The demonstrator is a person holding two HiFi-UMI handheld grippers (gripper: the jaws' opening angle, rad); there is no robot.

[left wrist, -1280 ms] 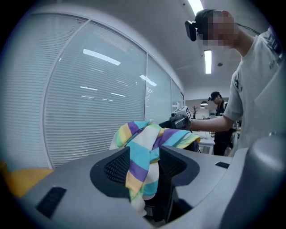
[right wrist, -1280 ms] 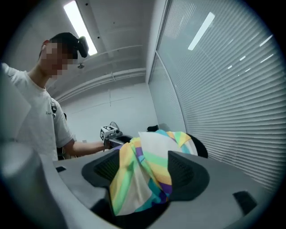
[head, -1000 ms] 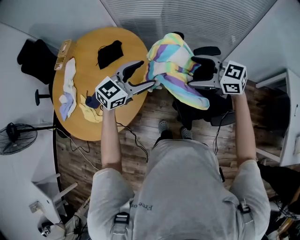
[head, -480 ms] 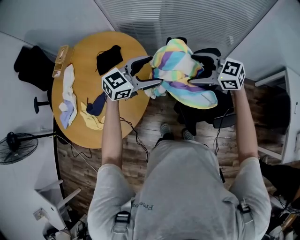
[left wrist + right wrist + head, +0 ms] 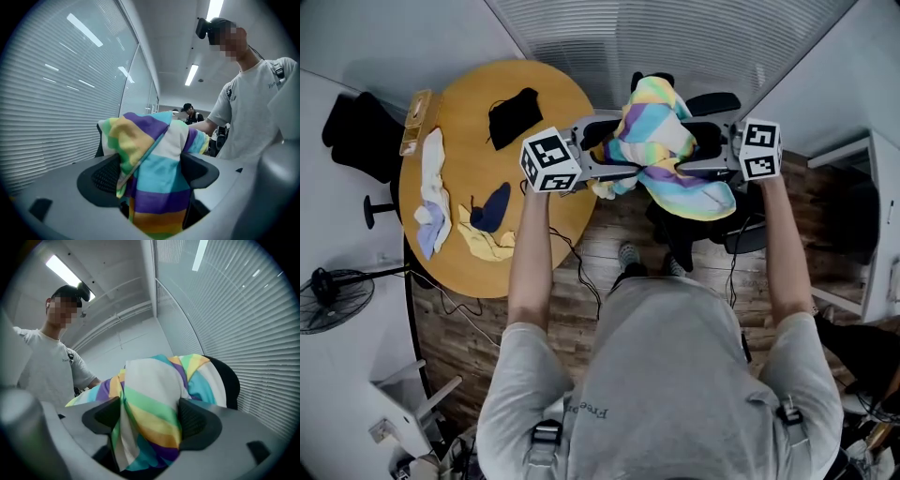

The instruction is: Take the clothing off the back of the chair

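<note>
Both arms out front, a gripper on each side of the chair, jaws pointing in at each other across the garment

left gripper (image 5: pixel 614 150): jaws have just been opening and now stand wide apart. A thick fold of the striped garment (image 5: pixel 666 141) sits between them, and cloth brushes the pads, but I don't read that as a clamp

right gripper (image 5: pixel 694 148): jaws also wide, but the fold fills the gap and is squeezed narrower between the pads than above them. I read it as clamped on the cloth

Key relation: garment is draped over the top edge of the chair back (image 5: pixel 230 380), bunched high between the two claws. Its long axis runs from that top edge down toward the seat side, crosswise to the line between the grippers. Both are about equally near. The lift has to go up and off the top edge, so the left needs to close first

Hard to tell:
- chair back is almost all covered, only a black sliver shows
- how far the cloth hangs down the far side isn't visible
- can't tell if it catches on the armrest (image 5: pixel 717 101)
- seat is hidden under the lower hem

Beyond, left: round table (image 5: pixel 525 84) with other loose clothes, not involved
</note>
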